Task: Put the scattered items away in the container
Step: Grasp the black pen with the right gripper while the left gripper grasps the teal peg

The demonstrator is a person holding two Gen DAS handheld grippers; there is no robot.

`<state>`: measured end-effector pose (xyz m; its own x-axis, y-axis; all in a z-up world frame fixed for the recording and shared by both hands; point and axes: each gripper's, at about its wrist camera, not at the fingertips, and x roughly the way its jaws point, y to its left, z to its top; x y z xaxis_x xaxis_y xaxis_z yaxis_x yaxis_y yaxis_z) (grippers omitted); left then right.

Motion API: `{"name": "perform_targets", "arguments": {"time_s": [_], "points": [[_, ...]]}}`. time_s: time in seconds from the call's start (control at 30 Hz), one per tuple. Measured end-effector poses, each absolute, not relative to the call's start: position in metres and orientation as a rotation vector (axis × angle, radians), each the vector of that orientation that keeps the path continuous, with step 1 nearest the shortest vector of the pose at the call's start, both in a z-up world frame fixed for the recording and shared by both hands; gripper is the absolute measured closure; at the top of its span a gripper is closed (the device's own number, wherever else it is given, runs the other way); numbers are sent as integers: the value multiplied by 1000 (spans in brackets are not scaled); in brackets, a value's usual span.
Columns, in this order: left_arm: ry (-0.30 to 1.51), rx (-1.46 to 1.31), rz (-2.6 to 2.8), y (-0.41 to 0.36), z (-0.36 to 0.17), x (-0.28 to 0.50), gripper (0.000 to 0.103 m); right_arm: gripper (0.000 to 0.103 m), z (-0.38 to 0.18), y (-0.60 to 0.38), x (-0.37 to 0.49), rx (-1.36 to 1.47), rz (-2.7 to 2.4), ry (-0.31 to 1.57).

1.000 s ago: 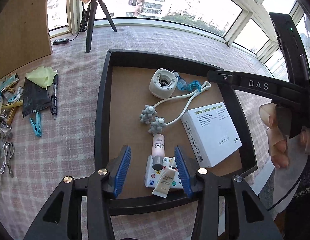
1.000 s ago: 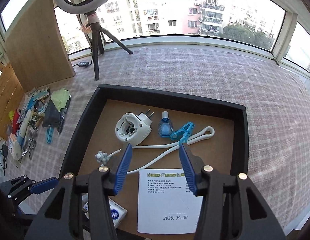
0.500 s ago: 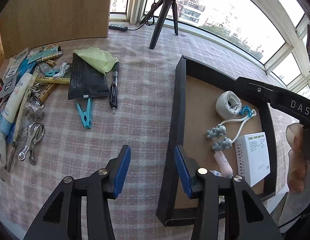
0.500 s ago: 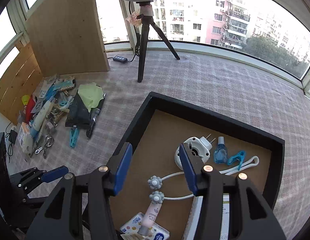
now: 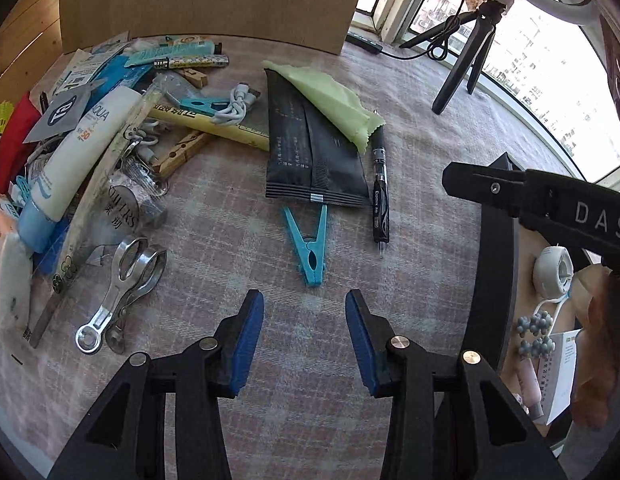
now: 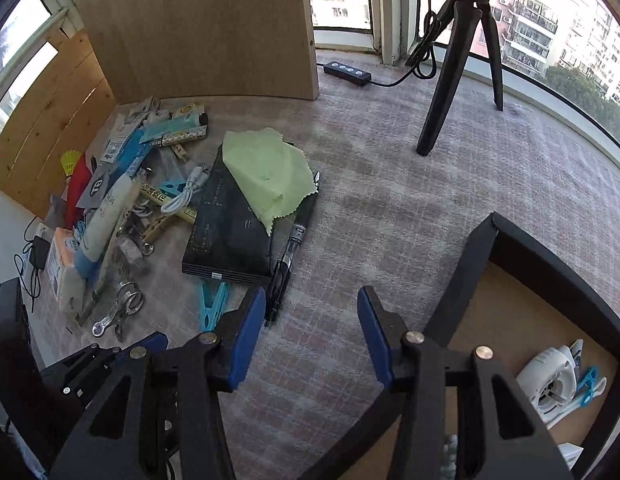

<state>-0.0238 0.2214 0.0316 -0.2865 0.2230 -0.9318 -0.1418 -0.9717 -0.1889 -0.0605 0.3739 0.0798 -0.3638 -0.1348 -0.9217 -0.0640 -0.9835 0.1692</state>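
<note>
My left gripper (image 5: 304, 336) is open and empty above the checked cloth, just short of a blue clothespin (image 5: 308, 243). A black pen (image 5: 380, 200), a black packet (image 5: 310, 152) and a green cloth (image 5: 333, 100) lie beyond it. My right gripper (image 6: 311, 338) is open and empty, left of the black-walled tray (image 6: 457, 292). The tray holds a white plug device (image 6: 547, 380), a blue clip (image 6: 587, 384) and a white box (image 5: 561, 376). The pen (image 6: 288, 264) and clothespin (image 6: 212, 304) also show in the right wrist view.
A heap of loose items lies at the left: a sunscreen tube (image 5: 78, 152), metal clip (image 5: 122, 280), wooden pegs (image 5: 178, 152), white cable (image 5: 238, 108). A tripod (image 6: 457, 60) and power strip (image 6: 347, 73) stand by the window. A wooden board (image 6: 198, 28) backs the heap.
Both grippers have swung left, away from the tray and toward the scattered items. The left gripper now faces the blue clothespin. Both stay open and empty.
</note>
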Motion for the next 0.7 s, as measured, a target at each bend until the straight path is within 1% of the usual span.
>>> {"name": "perform_targets", "arguments": {"time_s": [0.03, 0.07, 0.1, 0.17, 0.33, 0.43, 0.57, 0.63, 0.67, 0.7], "points": [[-100, -1723, 2345, 222, 29, -26, 65, 56, 75, 372, -67, 1768, -2538, -276], [-97, -1728, 2343, 223, 27, -29, 67, 59, 69, 371, -74, 1794, -2534, -280], [-93, -1732, 2343, 223, 25, -31, 68, 63, 64, 371, -80, 1818, -2533, -290], [-94, -1736, 2340, 224, 22, -34, 69, 68, 56, 372, -90, 1853, -2521, -322], [-87, -1757, 2328, 228, 12, -42, 69, 68, 41, 373, -111, 1906, -2502, -376], [-70, -1750, 2339, 231, 11, -45, 69, 68, 35, 371, -118, 1937, -2511, -357], [-60, -1744, 2347, 234, 11, -50, 70, 68, 28, 370, -123, 1956, -2475, -421], [-36, -1740, 2364, 236, 11, -50, 75, 69, 26, 368, -125, 1961, -2481, -411], [-24, -1739, 2371, 237, 11, -51, 79, 72, 26, 366, -125, 1961, -2494, -390], [-12, -1737, 2378, 239, 11, -51, 79, 76, 26, 364, -126, 1967, -2500, -365]]}}
